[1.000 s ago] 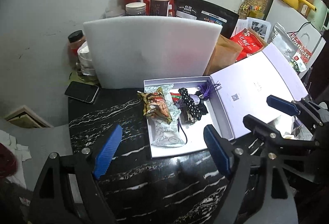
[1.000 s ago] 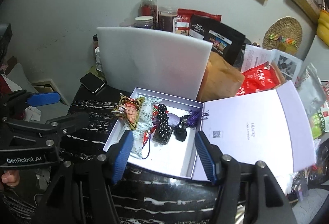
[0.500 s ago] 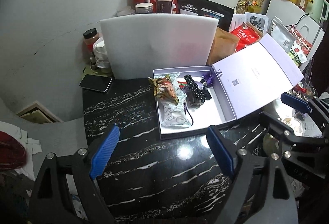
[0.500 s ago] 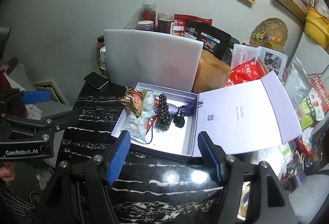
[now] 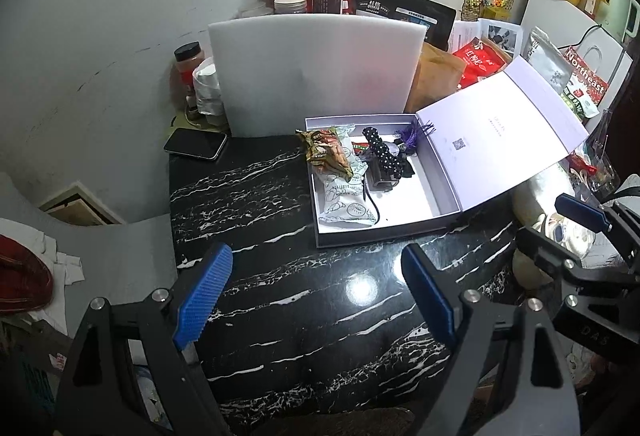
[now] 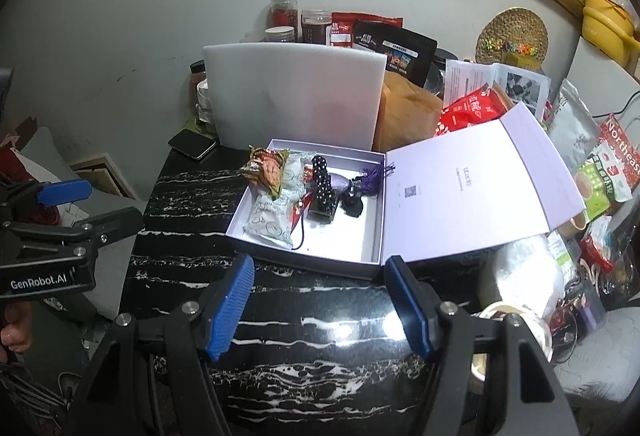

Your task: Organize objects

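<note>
An open white box (image 5: 404, 226) (image 6: 256, 204) sits on the black marble table (image 5: 280, 296), its lid (image 5: 500, 140) (image 6: 464, 184) folded open to the right. Inside lie a brown snack packet (image 5: 326, 154) (image 6: 266, 168), a pale wrapped pastry (image 5: 346, 196) (image 6: 272, 220), a black dotted item (image 5: 382, 154) (image 6: 322, 188) and a purple tassel (image 5: 416, 134) (image 6: 374, 176). My left gripper (image 5: 316, 296) is open and empty, well in front of the box. My right gripper (image 6: 320, 308) is open and empty, just before the box's front edge.
A white foam board (image 5: 316, 72) (image 6: 296, 92) stands behind the box. A phone (image 5: 196, 144) (image 6: 192, 144) lies at the table's back left. Jars, bags and packets crowd the back and right (image 5: 480, 56). A brown paper bag (image 6: 408, 108) stands behind the lid.
Both grippers have drawn back from the box, which now looks smaller and farther. More bare table shows in front. Both stay open and empty.
</note>
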The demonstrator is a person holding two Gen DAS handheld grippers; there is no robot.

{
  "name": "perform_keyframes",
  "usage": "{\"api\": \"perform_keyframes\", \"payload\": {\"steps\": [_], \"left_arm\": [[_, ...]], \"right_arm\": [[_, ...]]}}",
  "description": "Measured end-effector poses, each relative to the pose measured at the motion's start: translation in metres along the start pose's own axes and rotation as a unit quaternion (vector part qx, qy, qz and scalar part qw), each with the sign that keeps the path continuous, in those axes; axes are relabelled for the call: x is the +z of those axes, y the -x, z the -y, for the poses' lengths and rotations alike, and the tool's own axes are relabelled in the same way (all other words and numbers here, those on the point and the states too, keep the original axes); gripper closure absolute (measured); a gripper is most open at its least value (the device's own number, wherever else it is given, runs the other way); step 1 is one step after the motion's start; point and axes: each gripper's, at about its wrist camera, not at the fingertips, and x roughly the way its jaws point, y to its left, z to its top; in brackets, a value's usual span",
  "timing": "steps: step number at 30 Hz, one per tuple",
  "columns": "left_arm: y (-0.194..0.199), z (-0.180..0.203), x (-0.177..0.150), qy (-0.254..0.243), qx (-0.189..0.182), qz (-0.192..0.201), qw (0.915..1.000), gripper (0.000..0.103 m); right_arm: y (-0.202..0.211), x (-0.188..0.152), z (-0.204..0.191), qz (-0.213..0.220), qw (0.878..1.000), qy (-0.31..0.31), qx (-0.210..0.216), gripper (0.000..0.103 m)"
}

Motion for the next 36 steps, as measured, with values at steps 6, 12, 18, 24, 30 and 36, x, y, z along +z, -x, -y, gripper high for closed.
{"api": "perform_keyframes", "payload": {"steps": [6, 12, 18, 24, 30, 36], "left_arm": [[0.006, 0.003, -0.004, -0.01, 0.002, 0.003, 0.9999, 0.018], [0.012, 0.005, -0.004, -0.008, 0.0, 0.006, 1.0, 0.018], [0.011, 0.005, -0.006, -0.007, -0.008, -0.003, 0.9999, 0.018], [0.01, 0.005, -0.007, -0.011, -0.005, -0.006, 0.9999, 0.018], [0.006, 0.005, -0.008, -0.01, -0.006, -0.012, 0.9999, 0.018], [0.006, 0.004, -0.009, -0.011, -0.006, -0.012, 0.9998, 0.018]], "right_arm": [[0.003, -0.004, 0.002, 0.001, 1.0, 0.001, 0.002, 0.035], [0.003, -0.005, 0.002, 0.001, 1.0, -0.001, 0.006, 0.035], [0.004, -0.007, 0.001, 0.0, 1.0, -0.001, 0.007, 0.035], [0.005, -0.009, 0.002, 0.001, 1.0, 0.0, 0.005, 0.035], [0.004, -0.01, 0.002, -0.004, 1.0, 0.004, 0.005, 0.035], [0.005, -0.011, 0.001, -0.005, 1.0, 0.005, 0.005, 0.035]]}}
